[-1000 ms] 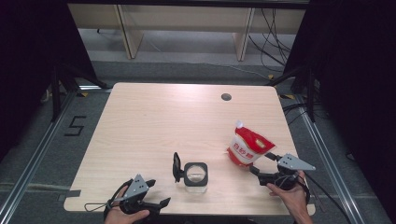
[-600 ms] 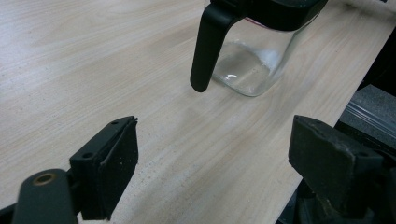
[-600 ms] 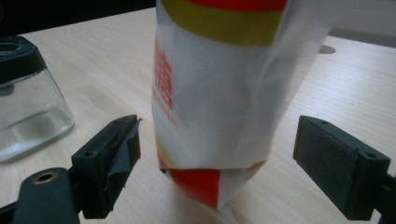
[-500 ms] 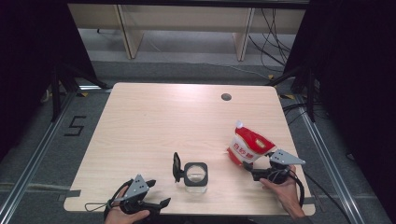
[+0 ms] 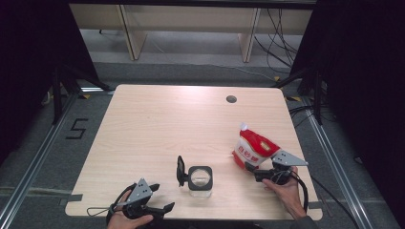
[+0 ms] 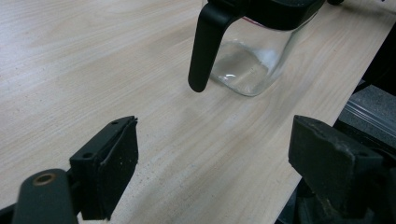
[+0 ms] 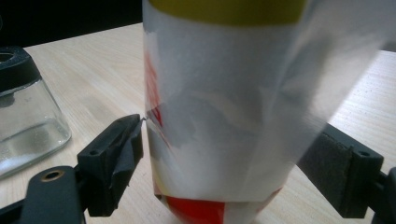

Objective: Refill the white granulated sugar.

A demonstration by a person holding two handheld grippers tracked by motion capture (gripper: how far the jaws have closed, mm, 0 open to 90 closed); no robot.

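At the near right of the pale wooden table [image 5: 157, 124] we have the right gripper [image 5: 251, 168] set around the foot of the red, white and yellow plastic bag [image 5: 252, 149]. Its jaws are spread, one on each side of the bag; in the right gripper view the left pad [image 7: 125, 149] sits just at the film and the right pad [image 7: 337, 163] is partly behind it, so we cannot tell whether either is pressing yet. We judge the step as grasping the bag, probably to pour into the clear glass jar with the square black collar and black handle [image 5: 199, 180], which stands near the front edge, left of the bag and apart from it.

Next move, as we judge it: close on the bag low down, firmly enough that the slack film does not slip, then lift and carry it over the jar's mouth.

The left gripper [image 5: 162, 208] rests at the near left edge, jaws wide and holding nothing, pointed toward the jar.

View notes: the high view gives the layout and the bag's tilt; the right gripper view gives the pad-to-film contact. The left gripper view shows the jar's black handle [image 6: 205, 44] hanging free and what looks like an empty glass base, which the high view leaves too small to read.
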